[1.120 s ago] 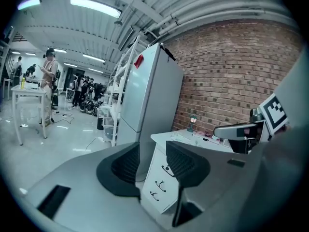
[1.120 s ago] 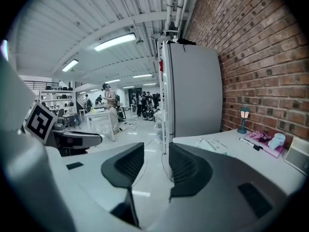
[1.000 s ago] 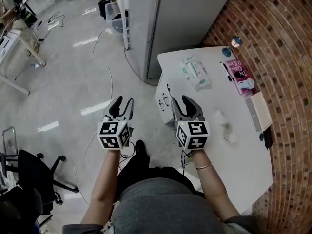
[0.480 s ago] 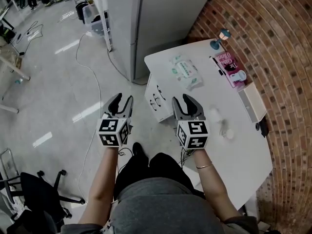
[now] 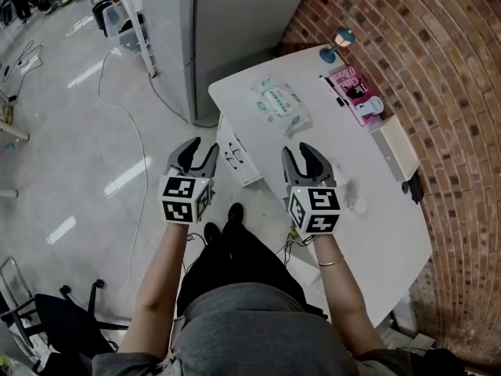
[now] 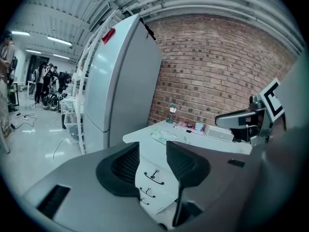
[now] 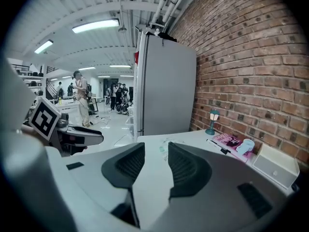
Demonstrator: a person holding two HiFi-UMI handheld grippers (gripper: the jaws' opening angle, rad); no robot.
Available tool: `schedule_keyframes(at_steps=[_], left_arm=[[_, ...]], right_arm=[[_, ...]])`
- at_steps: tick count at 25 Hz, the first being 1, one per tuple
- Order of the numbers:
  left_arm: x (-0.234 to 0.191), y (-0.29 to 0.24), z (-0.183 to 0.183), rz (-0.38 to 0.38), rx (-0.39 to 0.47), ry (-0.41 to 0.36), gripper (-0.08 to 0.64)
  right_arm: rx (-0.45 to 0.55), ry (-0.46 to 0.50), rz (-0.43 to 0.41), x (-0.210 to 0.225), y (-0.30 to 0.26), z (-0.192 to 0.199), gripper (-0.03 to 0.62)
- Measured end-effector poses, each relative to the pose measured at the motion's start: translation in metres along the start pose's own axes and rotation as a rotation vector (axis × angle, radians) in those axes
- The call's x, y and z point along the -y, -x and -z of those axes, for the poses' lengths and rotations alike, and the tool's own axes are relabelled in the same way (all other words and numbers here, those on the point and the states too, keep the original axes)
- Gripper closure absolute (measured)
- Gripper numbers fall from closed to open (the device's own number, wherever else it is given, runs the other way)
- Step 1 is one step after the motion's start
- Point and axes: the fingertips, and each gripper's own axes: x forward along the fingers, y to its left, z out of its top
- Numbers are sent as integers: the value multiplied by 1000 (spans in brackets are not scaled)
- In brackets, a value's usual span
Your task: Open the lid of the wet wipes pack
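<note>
While both grippers hang at the near edge of the white table (image 5: pixel 383 233), nothing is gripped.

Head view: left gripper (image 5: pixel 200 149) is off the table edge, over the floor and beside the drawer unit (image 5: pixel 235 155). Right gripper (image 5: pixel 304 155) is over the tabletop. The wet wipes pack (image 5: pixel 279 104) lies flat at the far left part of the table, well apart from both, lid closed as far as I can tell. A pink book (image 5: pixel 351 84), small lamp (image 5: pixel 339 44) and white box (image 5: pixel 394 151) sit along the brick wall (image 5: pixel 446 69).

Left gripper view: left gripper (image 6: pixel 152 149) jaws wide apart, gap empty. Wipes pack (image 6: pixel 163 136) visible past the jaws on the table, far off. Lamp (image 6: pixel 172 112) behind it.

Right gripper view: right gripper (image 7: pixel 156 151) jaws apart, nothing between the pads, only bare tabletop. A bit of the pack (image 7: pixel 162 148) shows through the gap, distant. Lamp (image 7: pixel 212 121), book (image 7: pixel 231 140) and box (image 7: pixel 277 166) at right.
</note>
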Motion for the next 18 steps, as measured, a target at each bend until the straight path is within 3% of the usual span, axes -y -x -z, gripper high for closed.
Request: schedule_keyframes(at_steps=[8,18], left_arm=[[19,-50,-2,55,-71,-59,390],[43,-116,-11,114,-134,-183,388]], right_arm=[[-14,38,13,32,-25,-6,439],[-73,164,-33,58,-76,-14,446]])
